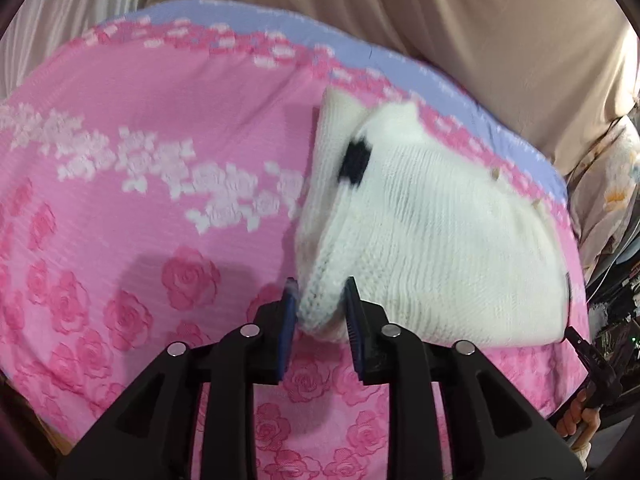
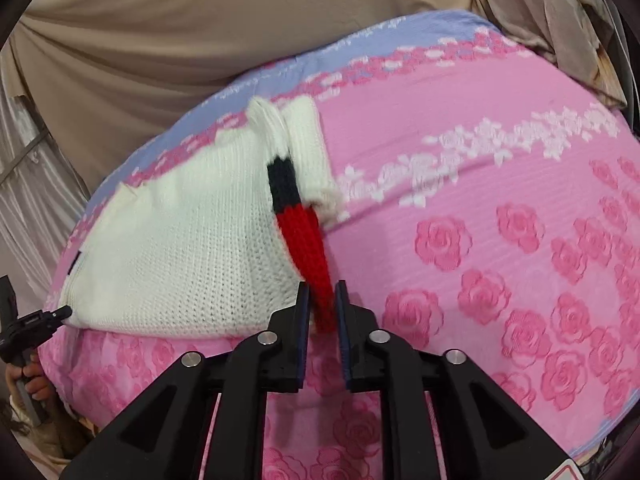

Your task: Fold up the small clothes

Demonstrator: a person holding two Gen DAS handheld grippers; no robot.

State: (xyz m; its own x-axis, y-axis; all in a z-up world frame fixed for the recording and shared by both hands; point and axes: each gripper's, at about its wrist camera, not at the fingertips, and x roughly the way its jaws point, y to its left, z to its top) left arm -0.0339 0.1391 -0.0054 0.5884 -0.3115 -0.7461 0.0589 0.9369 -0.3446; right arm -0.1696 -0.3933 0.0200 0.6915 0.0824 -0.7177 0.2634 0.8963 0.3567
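Sweater: small white knit sweater (image 1: 432, 248) lies on a pink rose-patterned blanket (image 1: 140, 208), right of centre in the left wrist view, left of centre in the right wrist view (image 2: 180, 256).
Sweater edges: its near hem runs along the lower part of both frames; a ribbed cuff or fold stands up at the upper middle; a black patch (image 1: 354, 162) shows near the fold.
Striped part: a black and red knit strip (image 2: 308, 248) hangs from the sweater's right side, down toward the lower centre of the right wrist view.
Left gripper (image 1: 322, 312): jaws clamped on the white knit corner at the bottom centre of the frame.
Right gripper (image 2: 322, 304): jaws pressed together on the red end of the strip.
Blanket edges: a lilac border (image 2: 360, 40) curves across the top; beyond it hangs beige cloth (image 1: 440, 12).
Open room: bare blanket fills the left half of the left wrist view and the right half of the right wrist view.
Hand (image 1: 580, 416): seen at the lower right edge, gripping a handle.
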